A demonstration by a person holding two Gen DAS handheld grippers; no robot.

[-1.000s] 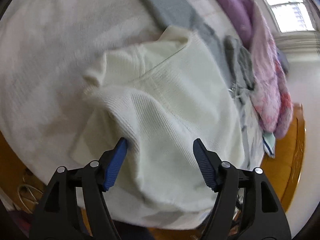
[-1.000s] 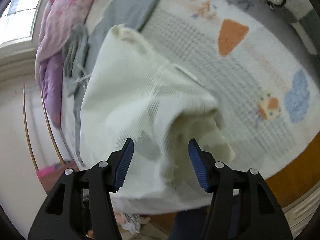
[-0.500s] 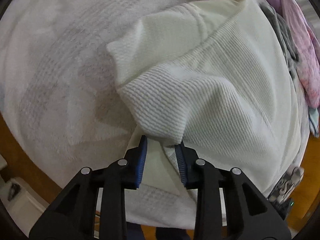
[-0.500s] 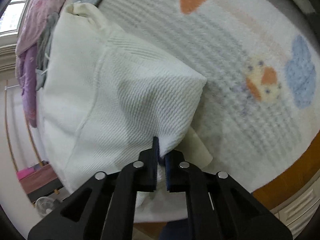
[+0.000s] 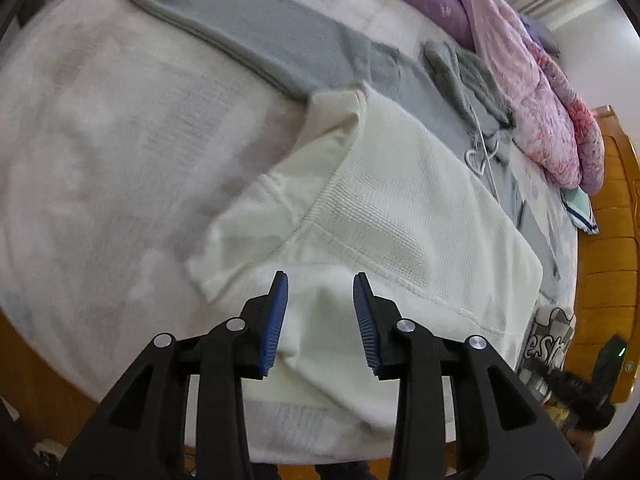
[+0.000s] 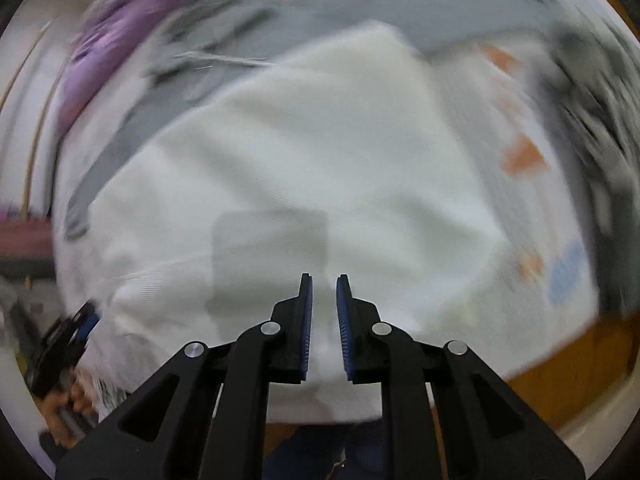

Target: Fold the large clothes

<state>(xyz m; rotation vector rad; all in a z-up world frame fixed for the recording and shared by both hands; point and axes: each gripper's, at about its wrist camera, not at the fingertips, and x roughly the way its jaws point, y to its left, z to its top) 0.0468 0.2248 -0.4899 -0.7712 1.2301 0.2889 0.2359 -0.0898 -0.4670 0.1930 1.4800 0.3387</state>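
A cream knit sweater point(image 5: 400, 216) lies folded on the bed, its near edge close to the bed's front. My left gripper point(image 5: 320, 292) hovers over that near edge with its blue pads apart and nothing between them. The right wrist view is motion-blurred; the sweater point(image 6: 320, 152) fills its middle. My right gripper point(image 6: 323, 292) stands over the near part with a narrow gap between its pads; whether cloth sits in the gap I cannot tell.
A grey garment point(image 5: 280, 36) lies spread behind the sweater. Purple and pink bedding point(image 5: 532, 72) is piled at the back right. A wooden bed frame point(image 5: 612, 240) runs along the right. The patterned white blanket point(image 5: 100, 140) covers the bed.
Both grippers had closed on the sweater's near corners half a second ago; now the left has opened and pulled back, the right has loosened and is moving fast. The sweater lies flatter.
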